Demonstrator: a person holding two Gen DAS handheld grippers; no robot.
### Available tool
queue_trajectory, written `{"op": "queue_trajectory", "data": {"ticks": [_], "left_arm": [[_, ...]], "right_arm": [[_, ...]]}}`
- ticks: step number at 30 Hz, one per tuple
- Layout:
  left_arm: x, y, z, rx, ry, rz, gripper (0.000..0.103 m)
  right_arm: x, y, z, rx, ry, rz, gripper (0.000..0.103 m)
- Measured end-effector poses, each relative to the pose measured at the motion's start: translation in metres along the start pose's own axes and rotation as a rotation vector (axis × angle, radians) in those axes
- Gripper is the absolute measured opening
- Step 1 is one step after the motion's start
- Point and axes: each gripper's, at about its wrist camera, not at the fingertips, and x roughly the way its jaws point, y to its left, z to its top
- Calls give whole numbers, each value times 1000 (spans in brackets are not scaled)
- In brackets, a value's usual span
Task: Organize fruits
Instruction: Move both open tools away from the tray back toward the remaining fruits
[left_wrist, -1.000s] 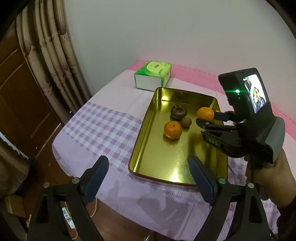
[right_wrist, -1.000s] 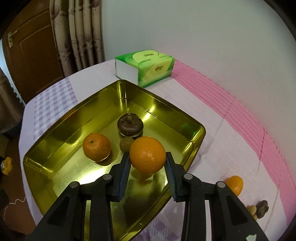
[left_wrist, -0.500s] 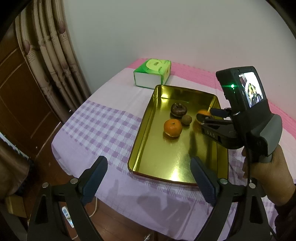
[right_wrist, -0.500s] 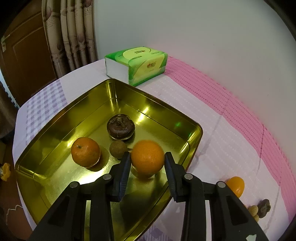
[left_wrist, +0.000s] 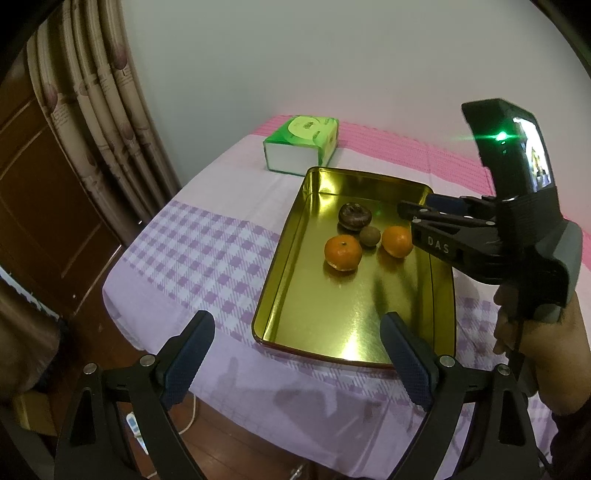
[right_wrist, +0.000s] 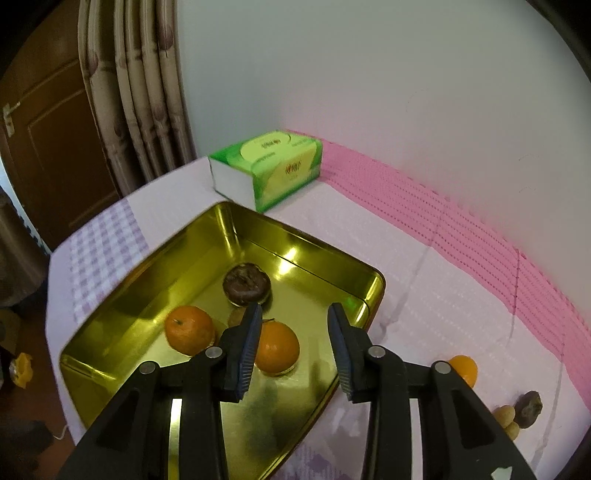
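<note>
The right gripper (right_wrist: 291, 345) has its jaws opening with nothing pinched; just beyond and below them an orange (right_wrist: 277, 349) rests in the gold tray (right_wrist: 373, 291), with a second orange (right_wrist: 189, 329) left of the jaws and a dark brown fruit (right_wrist: 246, 283) farther ahead. The left gripper (left_wrist: 295, 363) has its jaws spread wide and empty at the tray's near edge. To the right of the right jaws, another orange (right_wrist: 463, 369) and small fruits (right_wrist: 521, 411) lie on the desk (right_wrist: 424, 295).

Both wrist views down onto tray (left_wrist: 441, 280)
</note>
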Motion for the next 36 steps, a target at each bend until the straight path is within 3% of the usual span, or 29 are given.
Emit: {"op": "queue_trajectory", "data": {"ticks": [9, 15, 20, 29, 33, 35, 36], "left_arm": [[1, -4, 0, 22, 1, 10, 91], [0, -8, 0, 42, -3, 23, 91], [0, -18, -3, 81, -11, 47, 91], [-5, -47, -10, 212, -68, 76, 91], [-21, -63, -10, 291, -140, 19, 91], [-27, -76, -10, 345, -149, -41, 91], [-29, -86, -9, 383, -139, -107, 91]], "right_arm": [[-32, 0, -8, 41, -63, 35, 41], [-72, -18, -39, 91, -109, 16, 46], [-104, -56, -88, 145, -112, -76, 54], [-138, -151, -185, 259, -17, -332, 54], [-145, -187, -220, 313, 21, -401, 54], [-147, -201, -231, 347, 32, -404, 54], [-145, -206, -236, 357, 39, -406, 54]]}}
